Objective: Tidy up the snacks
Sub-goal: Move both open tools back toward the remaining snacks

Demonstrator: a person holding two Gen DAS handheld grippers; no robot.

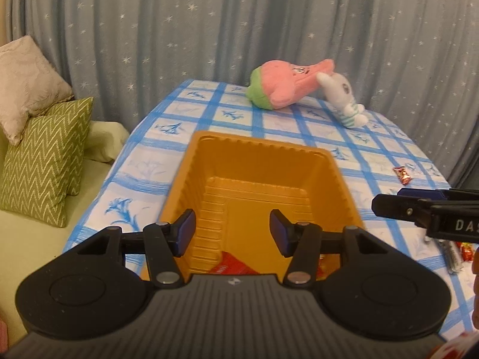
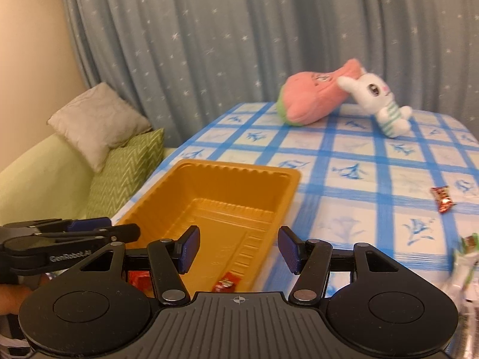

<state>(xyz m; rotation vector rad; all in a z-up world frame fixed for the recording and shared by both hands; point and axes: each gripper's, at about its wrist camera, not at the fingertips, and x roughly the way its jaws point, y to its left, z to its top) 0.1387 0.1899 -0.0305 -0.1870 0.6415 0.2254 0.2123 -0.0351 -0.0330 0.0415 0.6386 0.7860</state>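
Both grippers over near end of orange tray (image 1: pixel 260 161), on blue-checked worktop (image 1: pixel 143 179). Left gripper (image 1: pixel 232 233) jaws partly open, nothing between pads, only tray floor behind. Right gripper (image 2: pixel 236 249) jaws partly open too, empty, hanging over tray's near right corner.

Already in tray: red wrapped snack (image 2: pixel 225 284) lying loose on floor near front wall, second red packet (image 2: pixel 139 278) at near left, half hidden behind right gripper's linkage. Not yet collected: red candy (image 2: pixel 442 202) alone on worktop, well right of tray; green-white wrapper (image 2: pixel 467 257) at right frame edge, blurred, contents unclear. More wrappers at right edge in left wrist view, too cut off to name.

Handling guess: snacks very light, crinkly foil, slick, likely to slide or skate if nudged. Best pinched across middle of body, not twisted ends, which would fold and slip. Tray thin moulded plastic, ribbed walls, light, likely to shift if bumped; steady by rim if needed.

Pink plush (image 1: pixel 284 85) and white rabbit plush (image 1: pixel 344 101) at far end, apart from task.
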